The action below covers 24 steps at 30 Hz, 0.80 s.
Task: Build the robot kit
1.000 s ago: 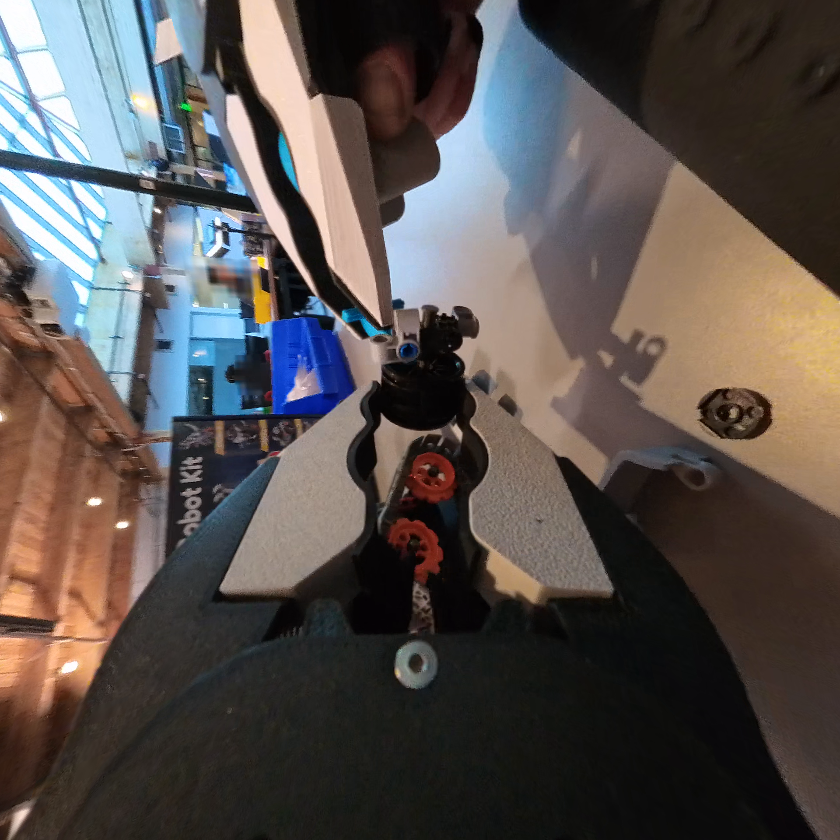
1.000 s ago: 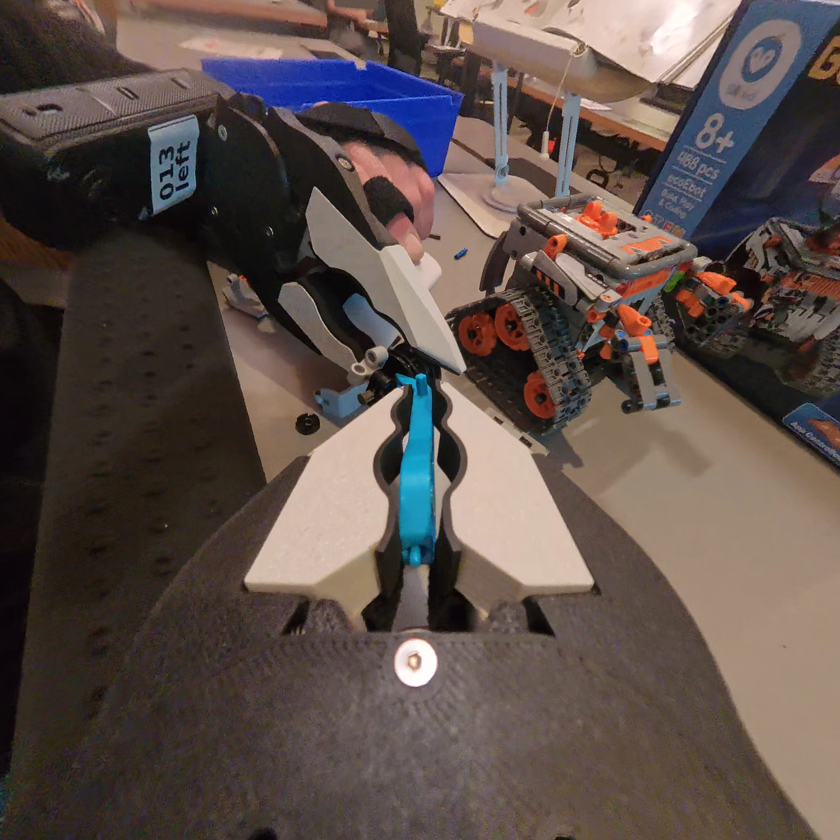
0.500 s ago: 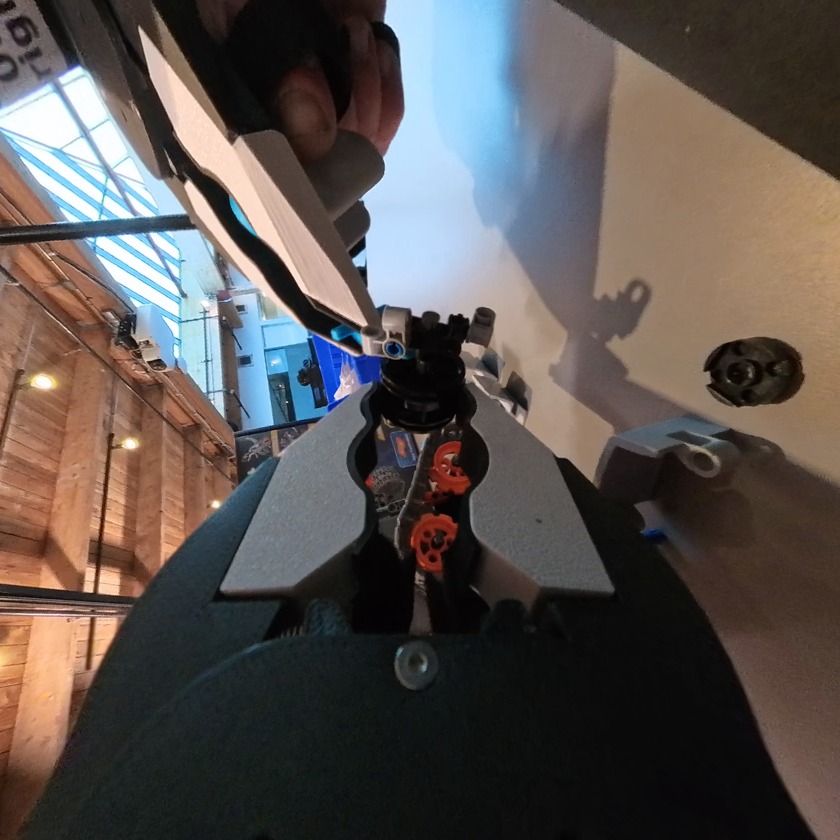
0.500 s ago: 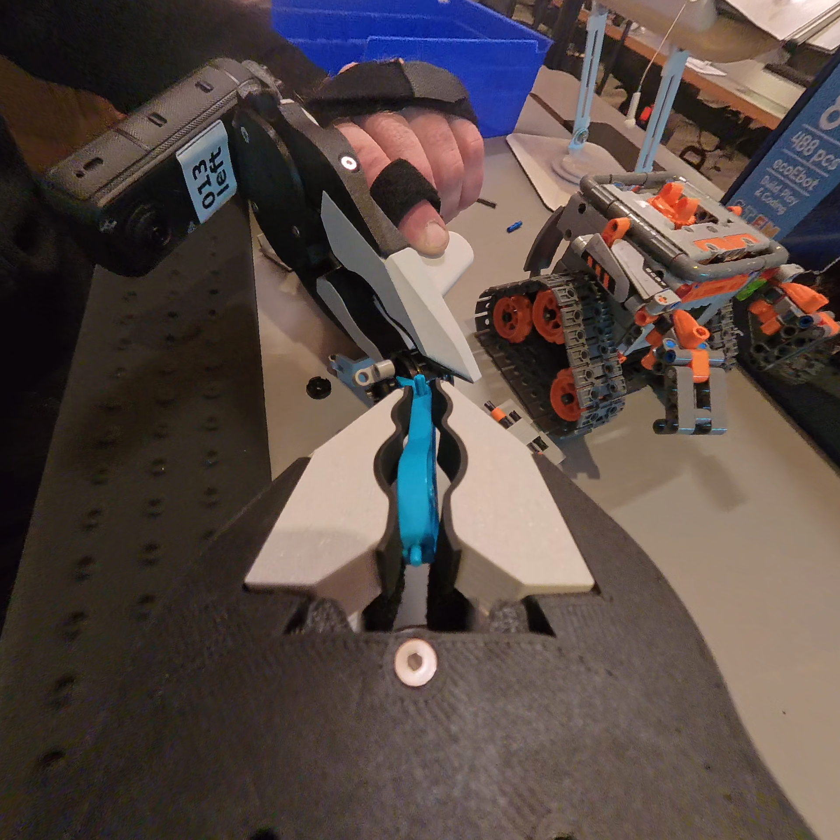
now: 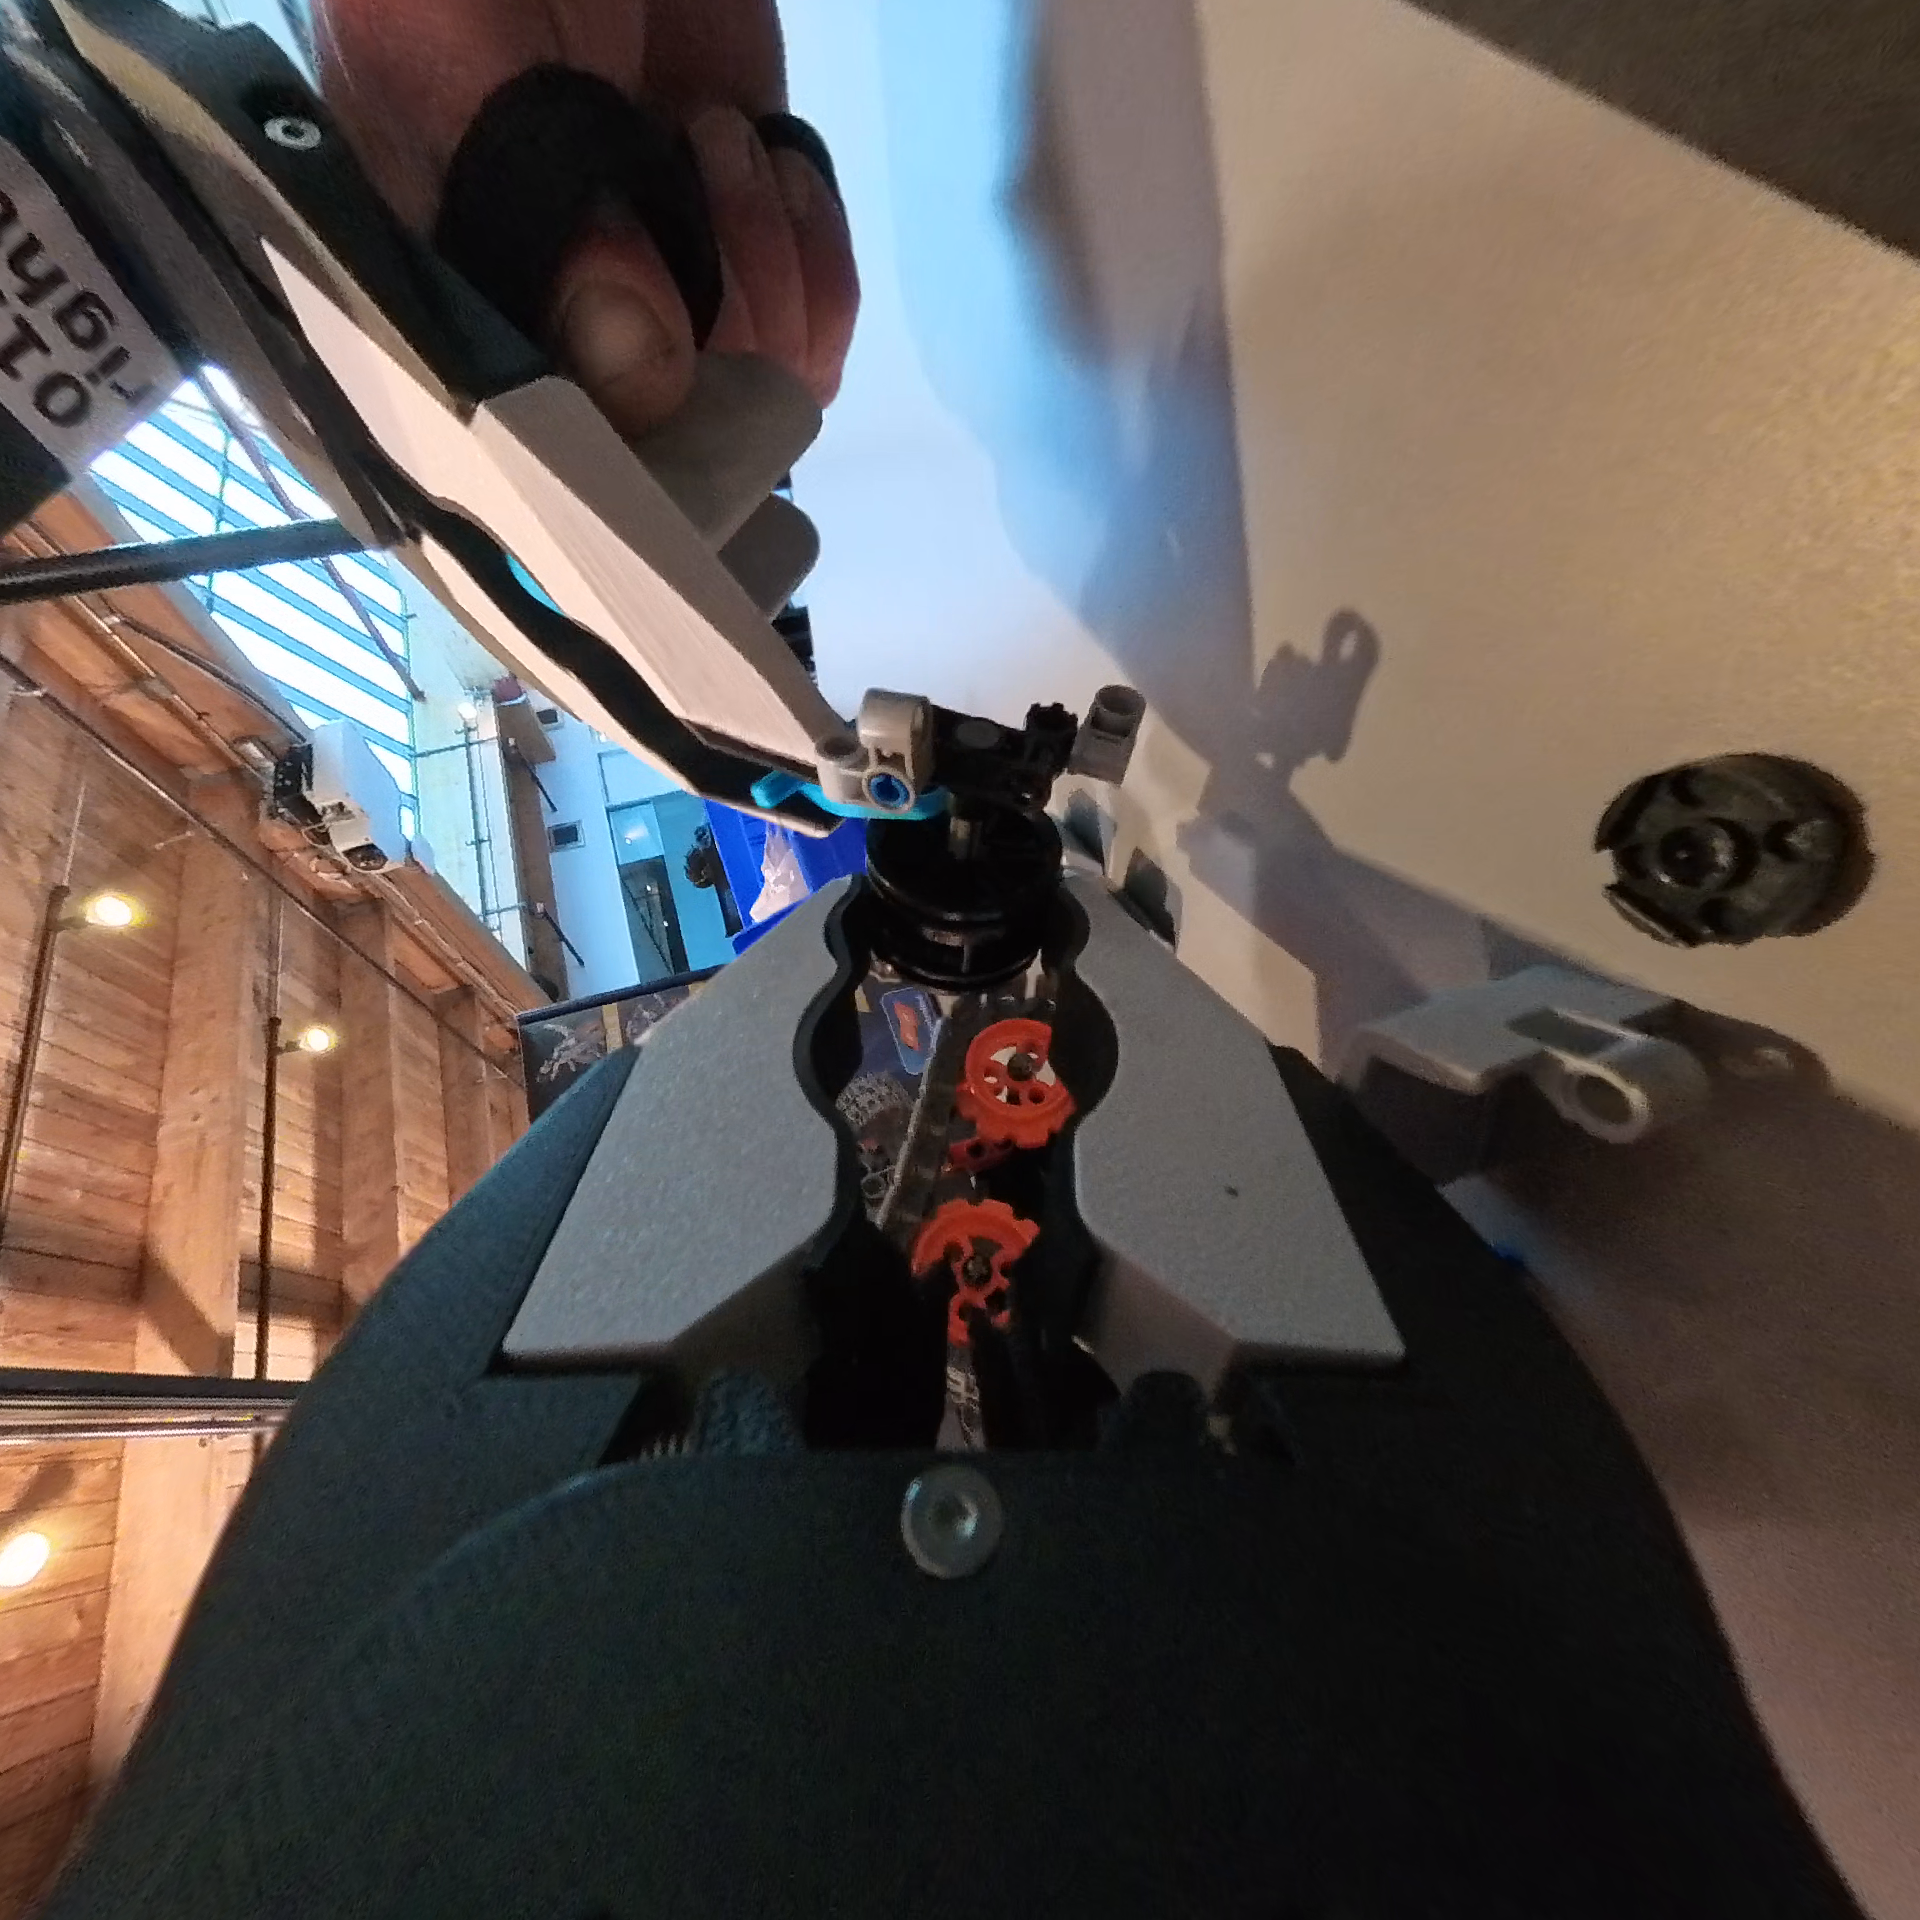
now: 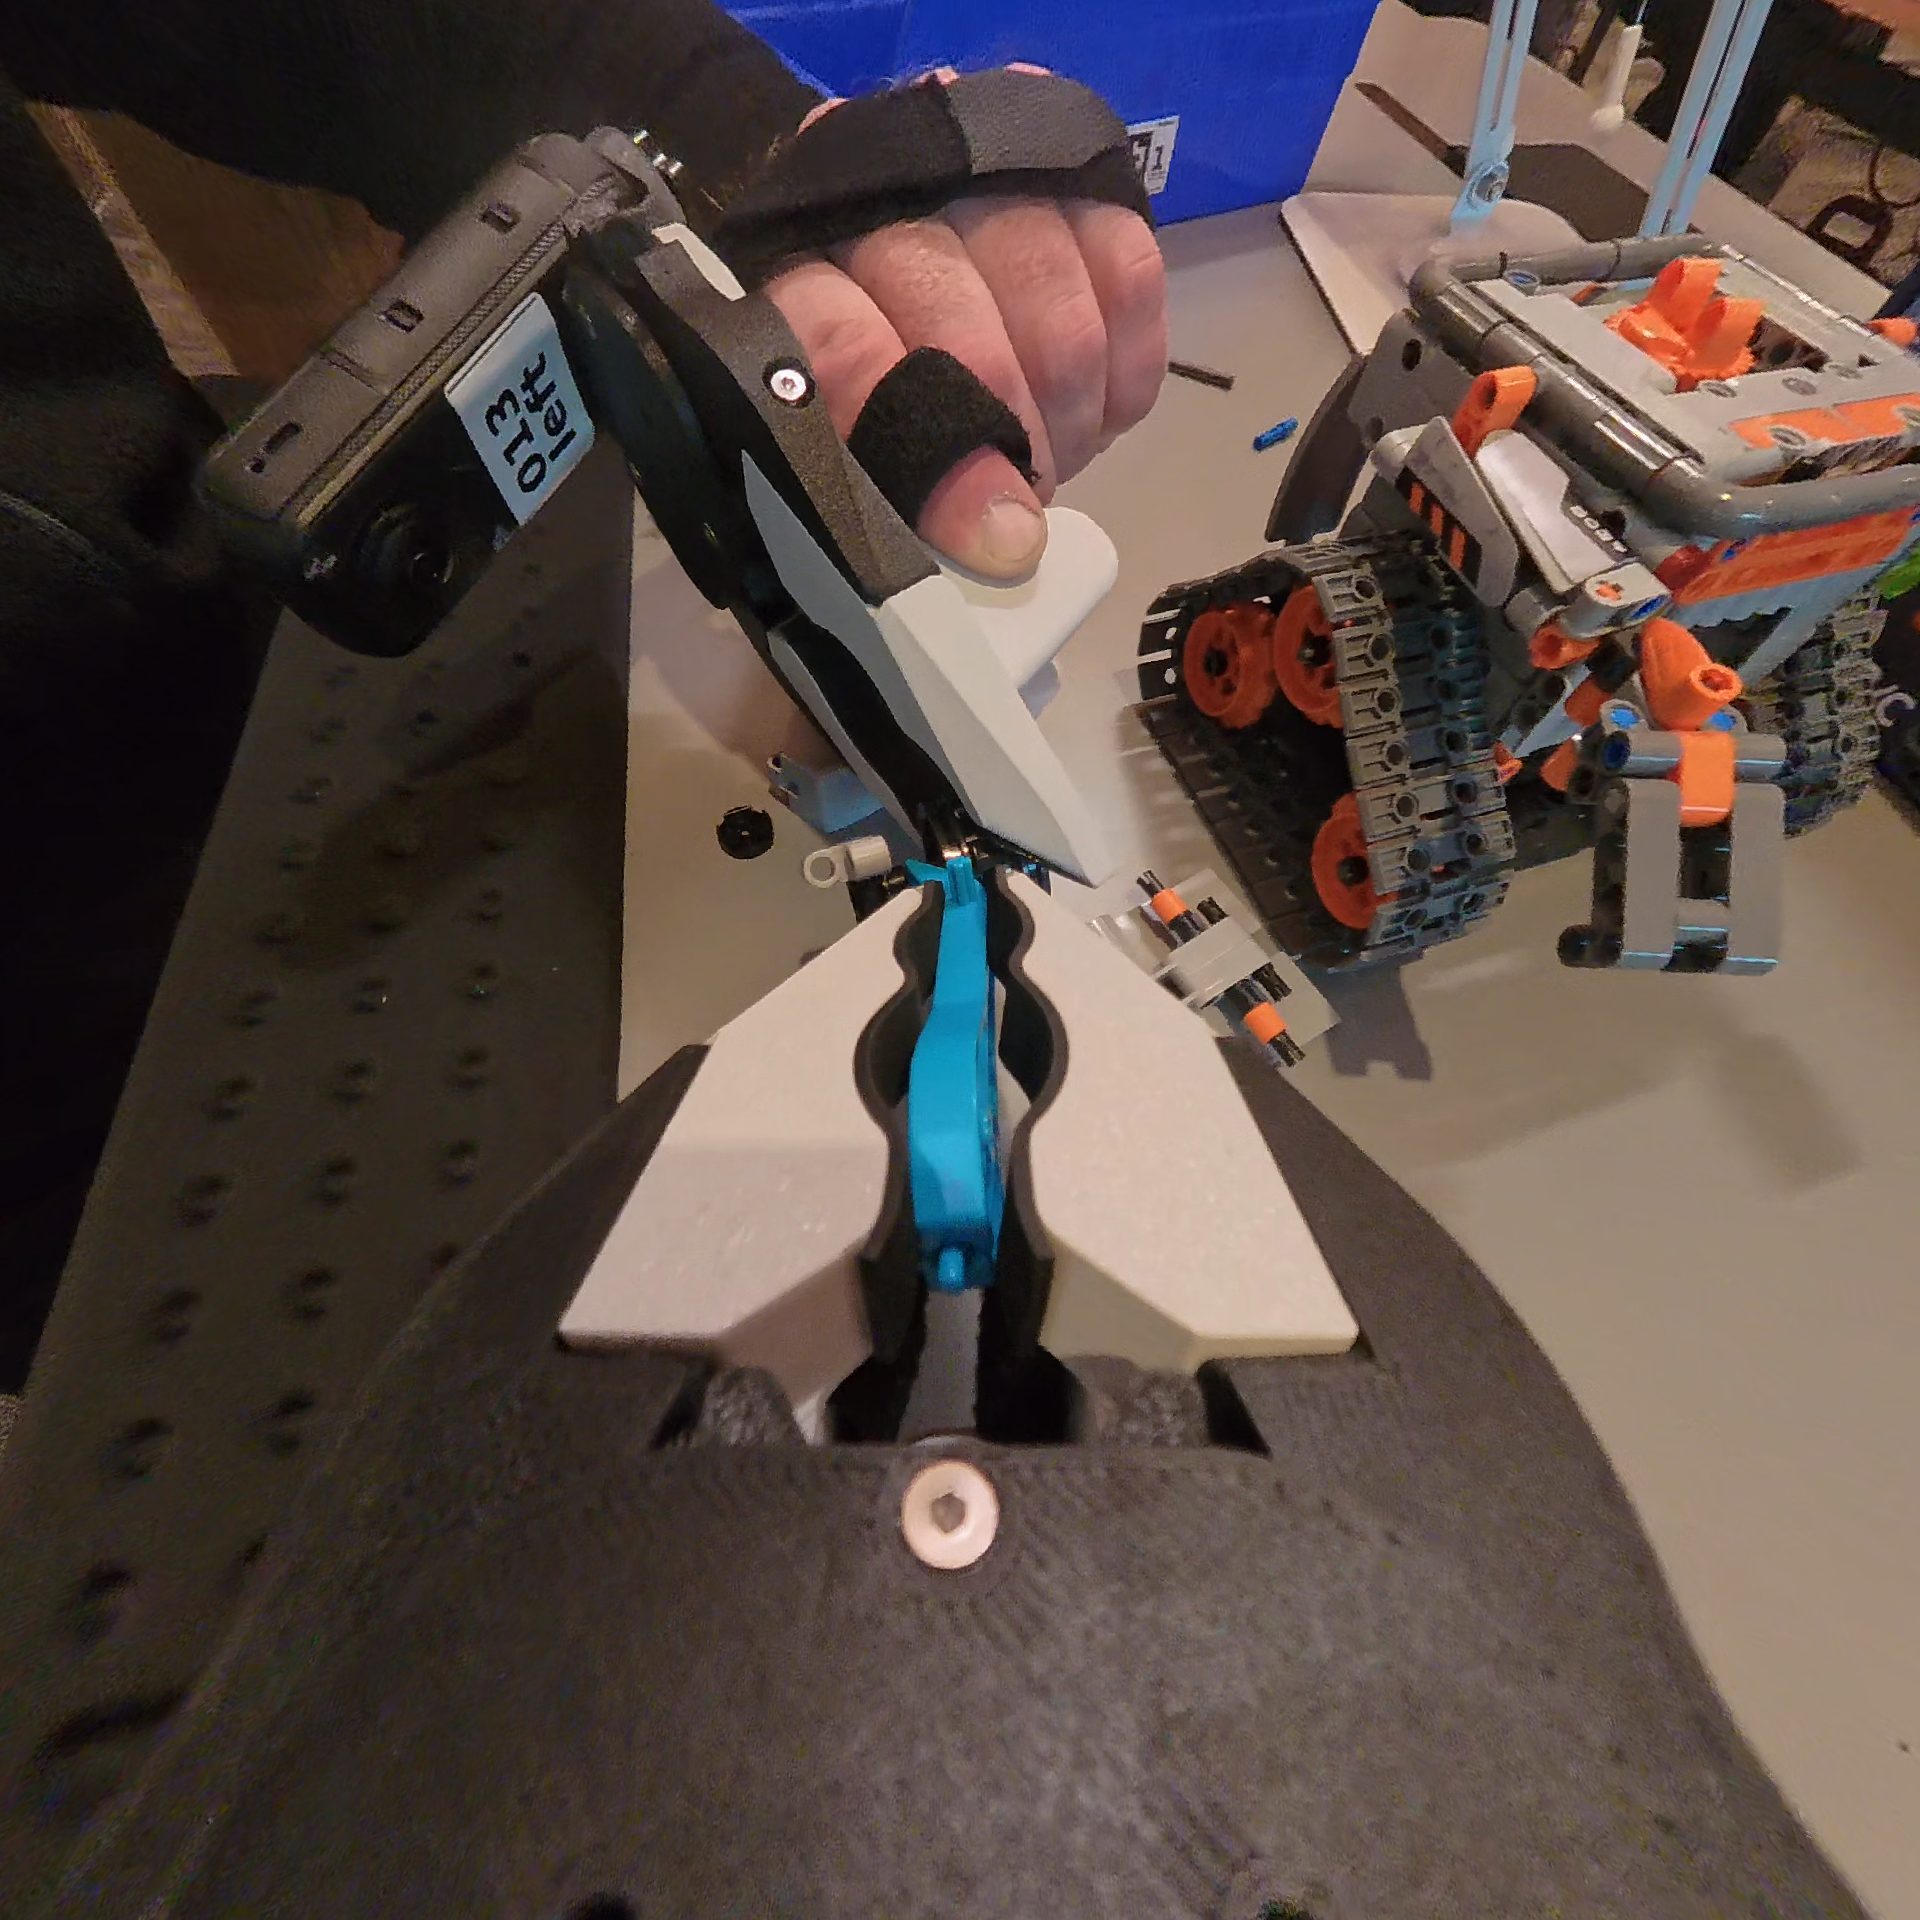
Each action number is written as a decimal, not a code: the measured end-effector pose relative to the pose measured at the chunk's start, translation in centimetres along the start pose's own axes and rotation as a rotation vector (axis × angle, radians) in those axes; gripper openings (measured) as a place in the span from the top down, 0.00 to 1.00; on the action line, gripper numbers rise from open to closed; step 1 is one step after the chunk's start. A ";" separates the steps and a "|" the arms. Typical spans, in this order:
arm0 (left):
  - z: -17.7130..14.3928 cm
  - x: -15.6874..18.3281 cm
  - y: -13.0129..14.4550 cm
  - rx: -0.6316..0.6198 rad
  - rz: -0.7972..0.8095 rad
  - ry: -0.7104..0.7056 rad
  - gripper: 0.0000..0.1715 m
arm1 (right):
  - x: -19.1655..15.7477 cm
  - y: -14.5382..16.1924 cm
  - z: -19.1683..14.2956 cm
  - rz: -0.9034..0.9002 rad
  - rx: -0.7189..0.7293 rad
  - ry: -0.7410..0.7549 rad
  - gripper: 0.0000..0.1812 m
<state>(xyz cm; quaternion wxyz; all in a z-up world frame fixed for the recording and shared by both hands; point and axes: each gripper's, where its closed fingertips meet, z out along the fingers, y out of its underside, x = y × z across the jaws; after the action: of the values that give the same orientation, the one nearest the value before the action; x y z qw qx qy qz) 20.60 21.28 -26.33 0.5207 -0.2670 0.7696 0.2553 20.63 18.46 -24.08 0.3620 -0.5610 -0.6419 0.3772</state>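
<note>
My left gripper [image 5: 956,896] is shut on a black round piece [image 5: 951,925] that carries a small black and grey brick assembly [image 5: 977,740] on top. My right gripper [image 6: 956,899] is shut on a flat blue brick piece [image 6: 951,1091]. The blue piece's tip touches the assembly [image 6: 940,854] held between the left gripper's fingers [image 6: 997,748]. In the left wrist view the right gripper's fingers [image 5: 623,582] come in from the upper left, and the blue piece [image 5: 821,802] meets a grey connector [image 5: 883,743] of the assembly.
A grey and orange tracked brick robot [image 6: 1507,665] stands to the right. A black round part [image 6: 744,831], a grey brick part [image 6: 821,795] and a clear bag of small parts [image 6: 1216,966] lie on the table. A blue bin [image 6: 1039,104] stands behind, a black perforated mat [image 6: 364,935] lies left. The tips of both grippers are at nearly the same place.
Both grippers stayed pressed together, the blue piece's tip at the assembly. The pair has tilted and shifted; the left gripper now stands steeper above the table.
</note>
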 end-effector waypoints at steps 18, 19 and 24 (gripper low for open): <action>0.3 0.2 -0.3 0.011 0.006 0.025 0.83 | 0.1 0.3 -0.2 0.049 -0.037 -0.143 0.97; 0.3 0.2 -0.3 0.011 0.004 0.024 0.83 | 0.1 0.3 -0.2 0.044 -0.037 -0.139 0.97; 0.4 0.2 -0.6 0.013 0.050 0.021 0.83 | -0.5 0.2 -0.1 0.046 -0.041 -0.208 0.97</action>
<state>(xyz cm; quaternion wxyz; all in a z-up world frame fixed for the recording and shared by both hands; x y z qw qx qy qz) 21.21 21.13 -26.74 0.5077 -0.2471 0.7832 0.2604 20.84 17.96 -24.26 0.2733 -0.5405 -0.6705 0.4285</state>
